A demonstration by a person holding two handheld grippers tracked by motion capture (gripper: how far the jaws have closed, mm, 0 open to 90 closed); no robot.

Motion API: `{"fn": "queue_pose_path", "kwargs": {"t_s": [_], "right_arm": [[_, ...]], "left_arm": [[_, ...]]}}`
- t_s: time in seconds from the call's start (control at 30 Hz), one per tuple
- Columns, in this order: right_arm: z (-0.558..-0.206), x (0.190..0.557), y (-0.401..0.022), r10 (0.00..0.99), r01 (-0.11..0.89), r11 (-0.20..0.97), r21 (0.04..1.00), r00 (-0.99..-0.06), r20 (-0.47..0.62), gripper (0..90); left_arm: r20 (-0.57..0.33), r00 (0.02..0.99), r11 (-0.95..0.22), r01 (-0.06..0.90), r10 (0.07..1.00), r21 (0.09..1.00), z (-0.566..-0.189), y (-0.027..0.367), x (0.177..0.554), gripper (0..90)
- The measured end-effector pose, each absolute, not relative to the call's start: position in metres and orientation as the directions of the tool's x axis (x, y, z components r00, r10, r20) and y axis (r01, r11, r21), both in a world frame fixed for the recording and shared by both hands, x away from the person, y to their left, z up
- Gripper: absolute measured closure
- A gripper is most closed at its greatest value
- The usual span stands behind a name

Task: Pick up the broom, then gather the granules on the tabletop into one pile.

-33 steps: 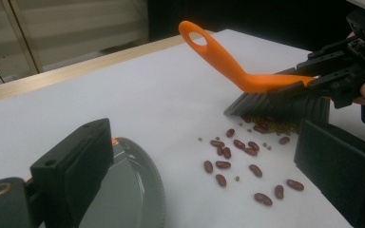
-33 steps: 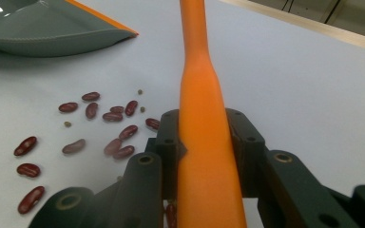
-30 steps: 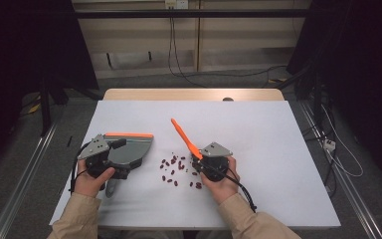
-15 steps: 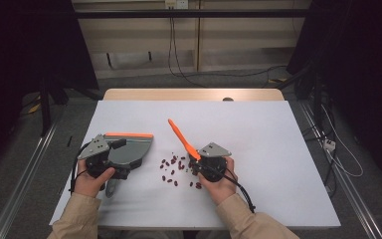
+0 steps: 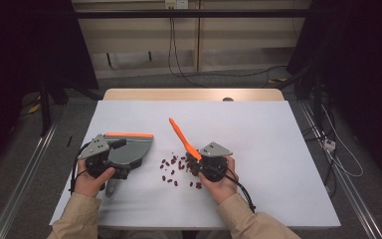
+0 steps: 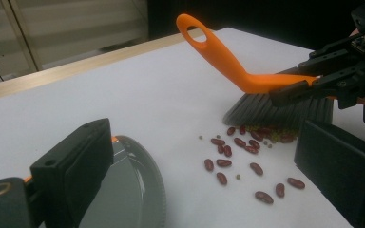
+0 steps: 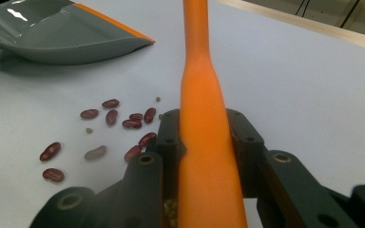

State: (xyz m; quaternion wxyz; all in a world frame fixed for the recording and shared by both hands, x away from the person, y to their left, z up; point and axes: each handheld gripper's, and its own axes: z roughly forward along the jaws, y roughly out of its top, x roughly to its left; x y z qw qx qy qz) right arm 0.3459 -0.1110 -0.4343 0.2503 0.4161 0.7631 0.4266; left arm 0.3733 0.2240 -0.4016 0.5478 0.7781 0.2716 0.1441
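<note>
My left gripper [image 5: 110,160] clamps the grey dustpan [image 5: 130,152], its orange-edged mouth facing right. The kidney beans [image 5: 175,168] lie scattered between the tools. My right gripper [image 5: 205,164] grips the orange hand brush [image 5: 183,139], handle slanting up-left, bristles just right of the beans.

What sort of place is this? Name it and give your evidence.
Probably a lab or recording workspace: a white table ringed by dark curtains, loose cables on the floor, and metal floor rails.

Bright even overhead light on the white table [image 5: 278,149], dark surroundings, soft shadows (close foregrounds blurred)
</note>
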Motion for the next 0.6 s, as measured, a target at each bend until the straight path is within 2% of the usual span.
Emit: {"fn": "queue_pose_path", "kwargs": {"t_s": [0.17, 0.4, 0.6], "right_arm": [[-0.43, 0.351, -0.12, 0.858, 0.407, 0.282, 0.868, -0.512, -0.039, 71.1], [-0.417, 0.354, -0.136, 0.877, 0.398, 0.203, 0.895, -0.481, 0.015, 71.1], [-0.405, 0.353, -0.14, 0.871, 0.38, 0.158, 0.911, -0.489, 0.052, 71.1]], "left_arm": [[-0.064, 0.814, -0.264, 0.26, 0.577, 0.929, -0.403, 0.223, 0.373, 5.8], [-0.068, 0.808, -0.254, 0.262, 0.585, 0.931, -0.402, 0.224, 0.372, 5.8], [-0.068, 0.807, -0.259, 0.266, 0.586, 0.929, -0.403, 0.225, 0.373, 5.8]]}}
